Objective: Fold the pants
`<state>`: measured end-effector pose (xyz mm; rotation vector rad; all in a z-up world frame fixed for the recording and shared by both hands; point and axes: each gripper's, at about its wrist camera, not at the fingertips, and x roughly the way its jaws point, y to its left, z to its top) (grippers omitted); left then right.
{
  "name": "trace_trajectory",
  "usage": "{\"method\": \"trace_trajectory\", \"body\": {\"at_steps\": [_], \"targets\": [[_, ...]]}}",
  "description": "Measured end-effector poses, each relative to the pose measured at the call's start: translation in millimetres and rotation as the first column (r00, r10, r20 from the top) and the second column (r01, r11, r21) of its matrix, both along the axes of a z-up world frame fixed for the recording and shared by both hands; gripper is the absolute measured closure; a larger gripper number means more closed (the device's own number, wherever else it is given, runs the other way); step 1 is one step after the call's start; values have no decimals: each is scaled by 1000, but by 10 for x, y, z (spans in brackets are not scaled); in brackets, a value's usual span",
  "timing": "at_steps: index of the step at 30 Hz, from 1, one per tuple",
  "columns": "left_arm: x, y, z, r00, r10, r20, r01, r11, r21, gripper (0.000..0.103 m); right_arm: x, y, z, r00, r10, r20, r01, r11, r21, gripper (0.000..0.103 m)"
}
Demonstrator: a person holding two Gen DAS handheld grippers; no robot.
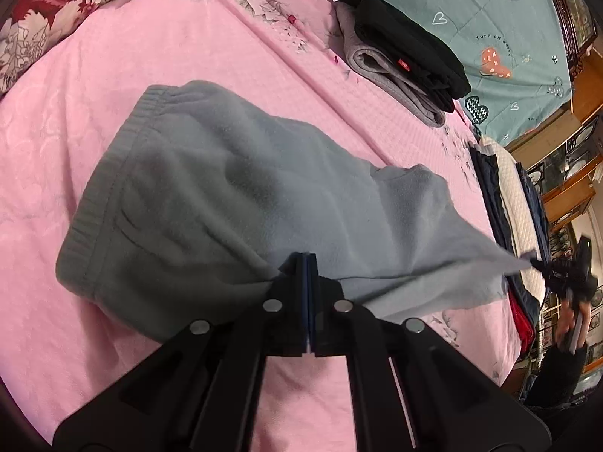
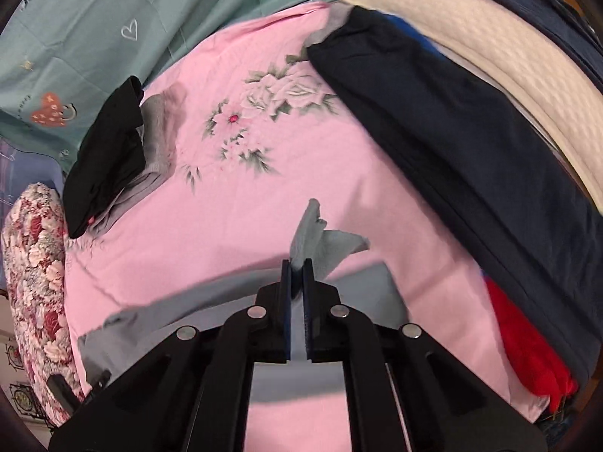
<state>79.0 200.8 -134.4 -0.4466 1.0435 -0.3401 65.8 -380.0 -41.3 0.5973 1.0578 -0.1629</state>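
With both tongs, left point(image 1: 307, 260) and right point(image 2: 296, 263), clamped shut on the grey pants point(image 1: 211, 188) spread mid-frame on the pink bed point(image 1: 188, 37), we should keep the stretched edge taut while folding over.

- The left claw point(image 1: 306, 260) is showing matte black linkage arms, 4 round silver pins and blue-edged pads.
- The right claw point(image 2: 297, 267) is showing the same build.
- A black sleeve point(image 1: 561, 373) is covering the person's arm.
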Motion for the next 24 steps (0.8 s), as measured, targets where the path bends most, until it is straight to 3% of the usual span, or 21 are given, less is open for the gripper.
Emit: {"method": "trace_trajectory", "body": {"at_steps": [3,8,10,12,13,17,24], "targets": [[-2,-29,13,1000,-5,8,5,1000,26,100,-416,-37,-320,999,-40,-14,41,997,65,98],[-27,-77,44,1000,-14,28,11,997,77,100,-521,-97,-944,996,-23,-85,34,991,130,96],[-35,-72,44,1000,-9,29,7,997,77,100,-583,-121,-894,997,-5,-83,14,994,108,91],[-42,-48,32,1000,-5,27,4,998,66,100,-638,-154,-797,996,-2,-85,7,998,65,78],[-38,-32,26,1000,-2,23,1,998,55,100,-635,-172,-749,996,-2,-86,5,999,38,76],[-33,-25,13,1000,3,17,-4,999,40,100,-411,-254,-587,996,58,-65,-59,998,-21,75],[-81,-27,25,999,15,29,-16,999,49,100,152,-250,-709,965,221,-143,-224,975,-2,75]]}}
